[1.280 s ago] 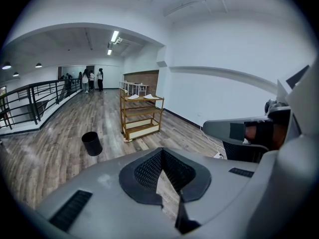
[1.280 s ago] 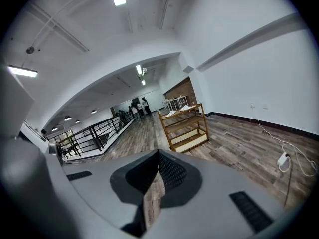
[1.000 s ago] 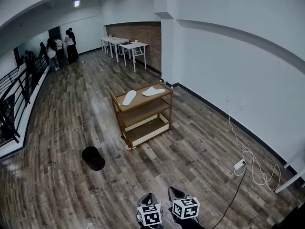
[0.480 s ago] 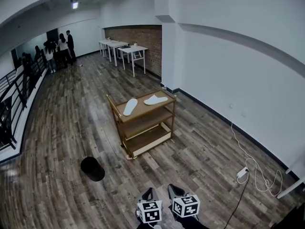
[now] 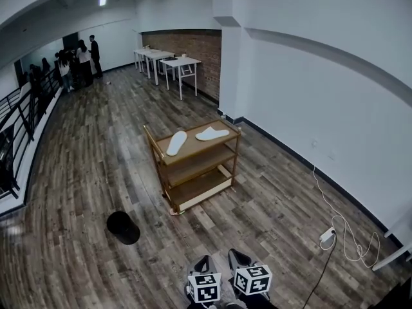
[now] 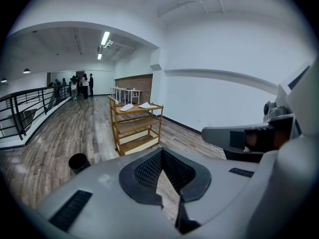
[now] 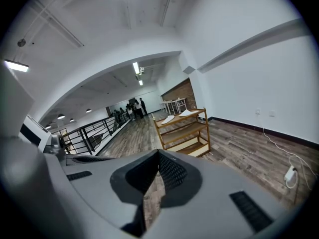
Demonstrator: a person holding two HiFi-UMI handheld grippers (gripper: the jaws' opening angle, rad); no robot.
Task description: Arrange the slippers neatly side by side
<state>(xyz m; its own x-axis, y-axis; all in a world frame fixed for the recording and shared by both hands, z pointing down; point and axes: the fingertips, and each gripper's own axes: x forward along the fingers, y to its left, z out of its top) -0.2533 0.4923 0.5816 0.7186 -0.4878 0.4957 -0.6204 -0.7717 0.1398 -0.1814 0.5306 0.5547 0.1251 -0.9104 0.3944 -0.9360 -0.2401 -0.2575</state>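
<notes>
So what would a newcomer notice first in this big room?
Probably the wooden cart standing alone mid-floor, with one white slipper and another white slipper lying apart at different angles on its top shelf. Next, the black bin on the floor nearer the camera, and the left gripper and right gripper at the head view's bottom edge, jaws shut, holding nothing.

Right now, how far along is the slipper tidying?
Nothing looks done: one slipper lies angled away from the other slipper on the cart. Nothing is in hand: left gripper and right gripper, jaws shut and empty, are far off. Approaching and pairing remain.
</notes>
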